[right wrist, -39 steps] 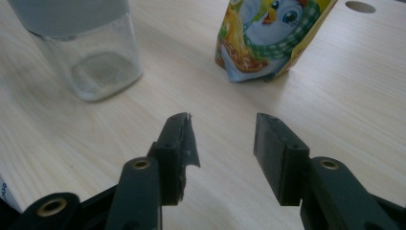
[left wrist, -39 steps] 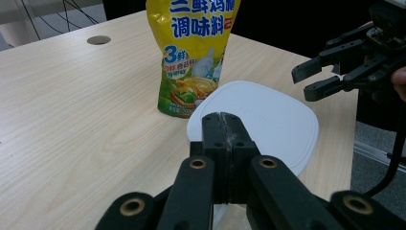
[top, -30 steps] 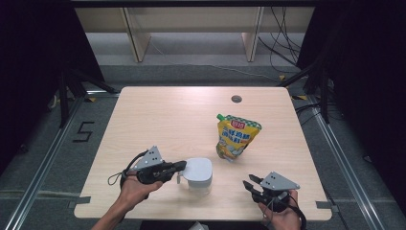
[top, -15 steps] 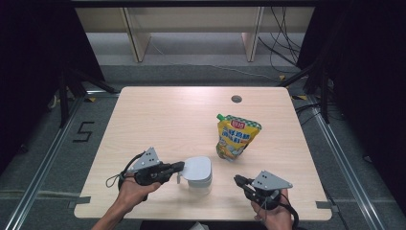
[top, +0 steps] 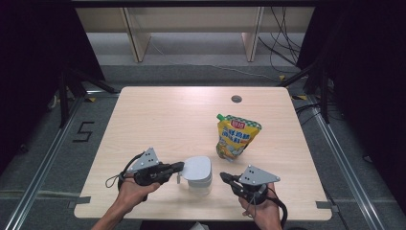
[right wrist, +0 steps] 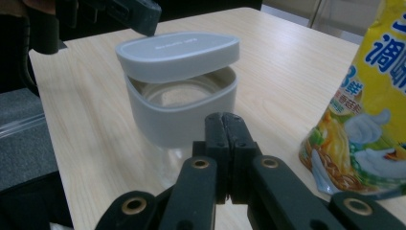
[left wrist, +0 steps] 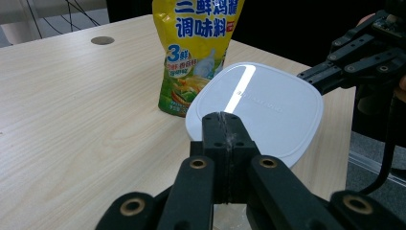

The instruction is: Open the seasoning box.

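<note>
A white square container (top: 199, 182) stands near the table's front edge, and its inside (right wrist: 178, 96) is in sight under the lid. My left gripper (top: 179, 166) is shut on the near rim of the lid (top: 197, 167), holding it raised and tilted over the container. In the left gripper view, the lid (left wrist: 268, 105) spreads out beyond my jaw tips (left wrist: 223, 117). My right gripper (top: 223, 176) sits just right of the container, a short gap away. Its jaws have just been closing and stand shut with nothing between them (right wrist: 225, 117). A yellow seasoning pouch (top: 237, 136) lies behind the container.
The wooden table (top: 167, 120) has a small round cable hole (top: 236, 99) near its far edge. Shelving legs and cables stand on the floor beyond the table. Dark curtains hang on both sides.
My right gripper has moved left toward the container and its jaws have come together. The left gripper and the lid have kept still.
</note>
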Demonstrator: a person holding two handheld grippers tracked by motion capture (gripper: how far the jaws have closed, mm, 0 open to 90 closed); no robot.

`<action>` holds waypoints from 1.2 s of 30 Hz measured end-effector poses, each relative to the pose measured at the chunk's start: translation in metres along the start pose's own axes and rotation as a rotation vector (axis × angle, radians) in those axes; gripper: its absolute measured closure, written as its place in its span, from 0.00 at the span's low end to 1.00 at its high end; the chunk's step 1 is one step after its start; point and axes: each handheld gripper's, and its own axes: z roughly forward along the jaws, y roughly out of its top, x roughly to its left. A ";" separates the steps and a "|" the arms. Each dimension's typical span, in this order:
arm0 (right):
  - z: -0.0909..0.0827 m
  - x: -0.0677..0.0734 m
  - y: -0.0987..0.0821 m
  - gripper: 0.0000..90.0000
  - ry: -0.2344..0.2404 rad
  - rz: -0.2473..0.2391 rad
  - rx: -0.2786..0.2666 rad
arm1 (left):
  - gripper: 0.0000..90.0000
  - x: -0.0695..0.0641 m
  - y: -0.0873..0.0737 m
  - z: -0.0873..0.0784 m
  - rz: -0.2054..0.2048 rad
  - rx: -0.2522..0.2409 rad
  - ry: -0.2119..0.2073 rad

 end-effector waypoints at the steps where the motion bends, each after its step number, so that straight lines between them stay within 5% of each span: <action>1: 0.000 0.001 0.001 1.00 0.001 -0.008 -0.001 | 0.99 0.000 0.000 0.000 0.001 -0.004 -0.007; 6: 0.005 0.003 0.007 1.00 0.017 -0.023 0.006 | 0.99 0.001 0.000 0.000 0.008 -0.006 -0.011; 9: 0.006 0.004 0.010 1.00 0.015 -0.016 0.006 | 0.99 -0.001 -0.001 0.000 -0.023 -0.008 -0.005; 29: 0.020 0.011 0.025 1.00 0.049 -0.051 0.005 | 0.98 0.002 -0.003 -0.002 0.002 -0.017 -0.016; 32: 0.021 0.013 0.027 1.00 0.043 -0.038 -0.008 | 0.89 0.002 -0.002 -0.008 -0.023 -0.039 -0.016; 33: 0.021 0.011 0.029 1.00 0.054 -0.058 0.003 | 0.83 0.004 -0.002 -0.010 0.016 -0.042 -0.041; 36: 0.024 0.013 0.033 1.00 0.049 -0.065 -0.017 | 0.71 0.005 -0.007 -0.016 0.059 -0.024 -0.014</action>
